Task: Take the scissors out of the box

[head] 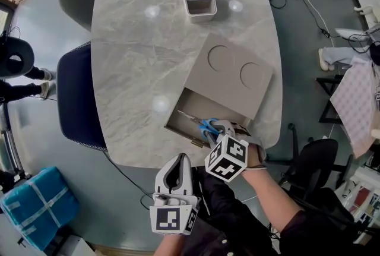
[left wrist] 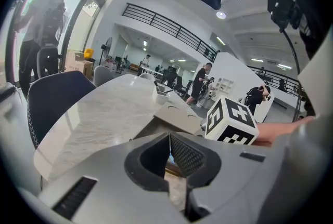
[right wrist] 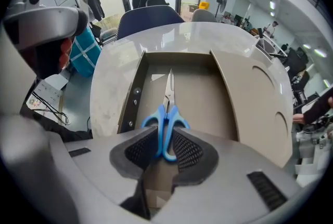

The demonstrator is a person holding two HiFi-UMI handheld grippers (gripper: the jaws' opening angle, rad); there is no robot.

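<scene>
Inside the box [right wrist: 203, 93], right gripper [right wrist: 165, 153] clamps scissors [right wrist: 167, 114] — tray [head: 200, 11] beyond.

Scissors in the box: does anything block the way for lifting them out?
Nothing visible does. The right gripper is shut on the blue handles of the scissors, and the pulled-out part of the box has no cover above them.

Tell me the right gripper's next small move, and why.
Probably lift the right gripper gently up and toward you. Its jaws are shut on the blue handles of the scissors, whose blades lie flat inside the open box, so raising them should clear its walls.
</scene>
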